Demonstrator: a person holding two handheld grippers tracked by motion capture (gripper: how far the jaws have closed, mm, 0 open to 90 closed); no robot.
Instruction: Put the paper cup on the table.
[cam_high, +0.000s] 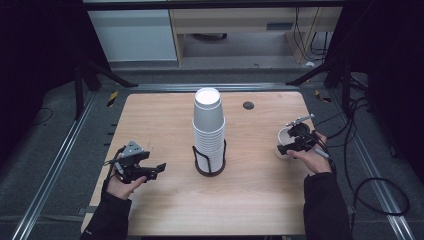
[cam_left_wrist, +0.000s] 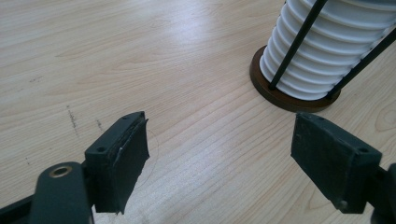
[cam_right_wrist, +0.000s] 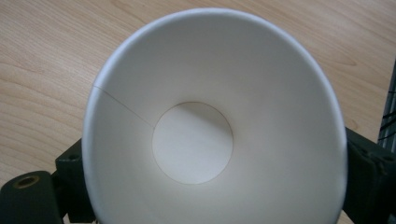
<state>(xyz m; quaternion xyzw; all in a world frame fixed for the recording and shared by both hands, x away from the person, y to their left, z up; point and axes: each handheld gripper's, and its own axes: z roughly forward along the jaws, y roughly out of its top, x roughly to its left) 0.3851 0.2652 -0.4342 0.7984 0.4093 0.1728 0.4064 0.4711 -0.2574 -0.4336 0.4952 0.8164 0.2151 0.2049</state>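
your two sleeves come in at the bottom of the high view, one pair of tongs in each hand. your right tongs (cam_high: 295, 142) hold a single white paper cup (cam_right_wrist: 210, 121), a black jaw on each side of its wall; the right gripper view looks straight into its mouth and it is empty, only the round bottom and the side seam showing. that cup sits low at the right side of the counter (cam_high: 160, 120), well apart from the stack; whether its base touches the wood i cannot tell.

your left tongs (cam_high: 150, 171) hang near the left edge of the counter, jaws standing moderately apart with nothing but bare wood between them, pointing toward the holder.

in the middle stands the stack of white cups (cam_high: 209, 127), nested mouth-down inside a black wire holder (cam_high: 210, 162) on a dark round base; the top cup shows only its closed bottom.

by the look of it, the step in hand is setting one cup, taken from the stack, upright on the right side. the next move calls for a level base on the wood before you ease the jaws apart, so the light cup does not tip or cling to a pad.
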